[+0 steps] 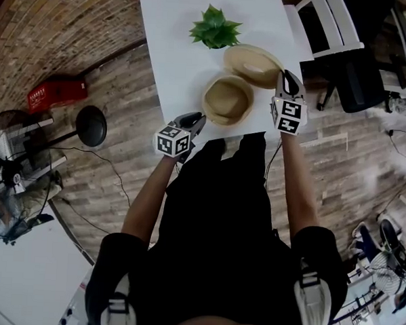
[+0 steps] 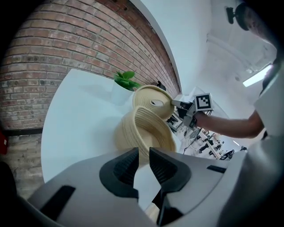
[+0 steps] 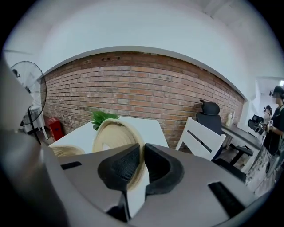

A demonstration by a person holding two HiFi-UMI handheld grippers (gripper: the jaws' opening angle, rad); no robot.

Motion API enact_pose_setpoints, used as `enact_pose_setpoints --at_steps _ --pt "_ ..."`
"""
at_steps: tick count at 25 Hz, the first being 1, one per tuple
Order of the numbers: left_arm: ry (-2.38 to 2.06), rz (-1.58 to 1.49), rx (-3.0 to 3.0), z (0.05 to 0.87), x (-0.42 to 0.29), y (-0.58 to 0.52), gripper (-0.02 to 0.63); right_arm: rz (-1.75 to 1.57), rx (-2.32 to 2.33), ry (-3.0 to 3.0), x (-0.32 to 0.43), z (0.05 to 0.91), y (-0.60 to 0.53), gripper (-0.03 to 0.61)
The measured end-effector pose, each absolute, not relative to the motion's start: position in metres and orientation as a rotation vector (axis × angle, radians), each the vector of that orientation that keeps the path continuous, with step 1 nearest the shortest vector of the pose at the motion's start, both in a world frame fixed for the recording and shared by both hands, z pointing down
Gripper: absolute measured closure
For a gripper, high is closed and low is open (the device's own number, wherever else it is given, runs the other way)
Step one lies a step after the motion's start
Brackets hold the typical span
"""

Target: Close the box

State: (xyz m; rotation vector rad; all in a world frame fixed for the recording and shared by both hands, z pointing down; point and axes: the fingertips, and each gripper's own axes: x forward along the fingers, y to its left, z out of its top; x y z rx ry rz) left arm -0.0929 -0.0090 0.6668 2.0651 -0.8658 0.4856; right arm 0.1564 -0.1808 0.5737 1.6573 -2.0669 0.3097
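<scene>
A round woven box sits open at the near edge of the white table. My left gripper is at its near left rim. In the left gripper view the box stands right at the left gripper, whose jaws are closed narrowly on its wall. My right gripper is shut on the rim of the woven lid and holds it raised and tilted to the right of the box. In the right gripper view the lid runs between the right gripper pads, with the box low at the left.
A green potted plant stands on the table behind the box. A white chair and a black office chair are to the right of the table. A floor fan and a red crate stand on the wooden floor at the left.
</scene>
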Motion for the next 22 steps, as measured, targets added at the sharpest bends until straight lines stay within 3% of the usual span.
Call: enact_pose_setpoints --at_steps 22 --pt "-0.849 0.421 2.038 0.670 -0.089 -0.006 0.526 -0.283 1.453 -2.142 0.088 0.495 -0.141 0.543"
